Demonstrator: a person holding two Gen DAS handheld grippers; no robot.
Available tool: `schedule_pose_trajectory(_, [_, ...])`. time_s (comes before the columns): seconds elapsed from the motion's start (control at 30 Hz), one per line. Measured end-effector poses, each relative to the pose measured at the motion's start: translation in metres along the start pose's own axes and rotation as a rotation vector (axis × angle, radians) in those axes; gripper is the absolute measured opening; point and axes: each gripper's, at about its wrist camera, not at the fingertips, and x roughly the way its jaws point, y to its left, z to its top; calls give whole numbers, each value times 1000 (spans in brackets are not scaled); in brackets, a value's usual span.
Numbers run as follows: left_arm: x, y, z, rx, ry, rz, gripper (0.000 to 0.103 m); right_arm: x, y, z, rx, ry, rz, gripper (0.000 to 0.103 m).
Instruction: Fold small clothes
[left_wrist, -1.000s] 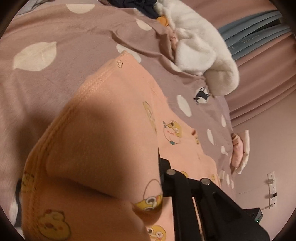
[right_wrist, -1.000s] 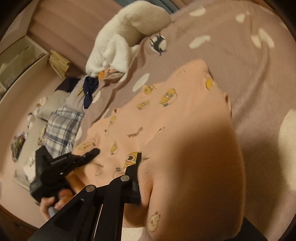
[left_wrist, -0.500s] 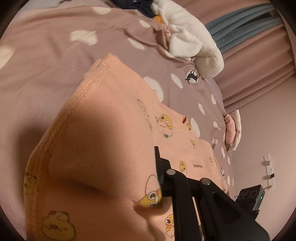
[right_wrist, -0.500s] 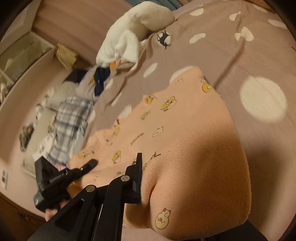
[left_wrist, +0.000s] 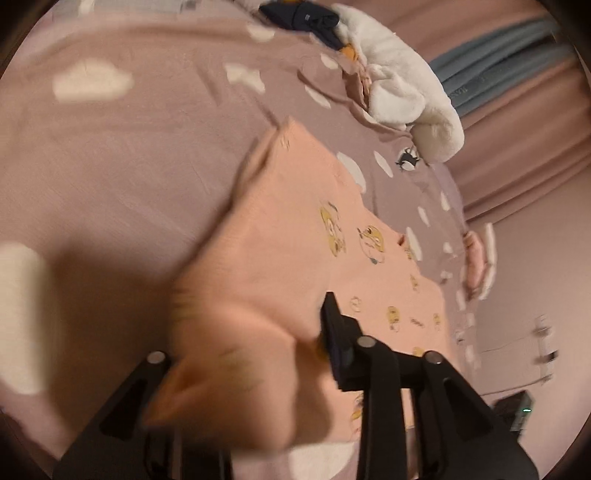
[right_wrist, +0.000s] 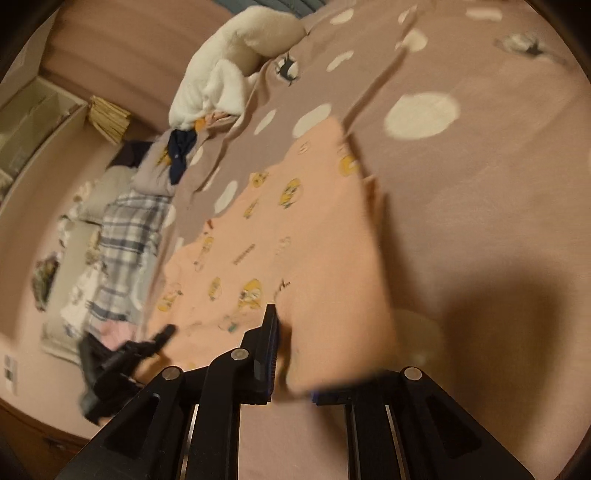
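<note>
A peach garment with yellow cartoon prints (left_wrist: 295, 236) lies spread on a mauve bedsheet with white spots (left_wrist: 122, 155). My left gripper (left_wrist: 255, 350) has its jaws spread wide, and the near edge of the cloth sits loose between them. In the right wrist view the same garment (right_wrist: 295, 236) lies flat. My right gripper (right_wrist: 325, 354) also stands open, with the garment's near corner between its fingers. The left gripper (right_wrist: 122, 354) shows at the lower left of the right wrist view.
A white fluffy blanket (left_wrist: 402, 85) and dark clothes (left_wrist: 303, 18) lie at the far end of the bed. A plaid garment (right_wrist: 125, 236) and other clothes lie beyond the bed's left side. Pink curtains (left_wrist: 524, 140) hang behind.
Both grippers have opened and let go of the garment's raised edge. The cloth has dropped flat onto the bed. Both cameras have pulled back.
</note>
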Motion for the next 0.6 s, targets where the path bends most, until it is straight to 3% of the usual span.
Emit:
schedule_pose_trajectory(0.13, [-18,3,1,36,-78,72,45,-12,-10,-8,22,-36,-56,11])
schedule_pose_trajectory(0.37, [-36,24,6,34,-145,231,44,-18,-14,-13,63,-57,-94,11])
schedule_pose_trajectory(0.5, [-42,40,5,3,-145,217,44,-28,-13,-16,71,-102,-147,11])
schedule_pose_trajectory(0.6, [-44,48,3,-34,-143,171,61,-28,-22,-16,120,-102,-161,11])
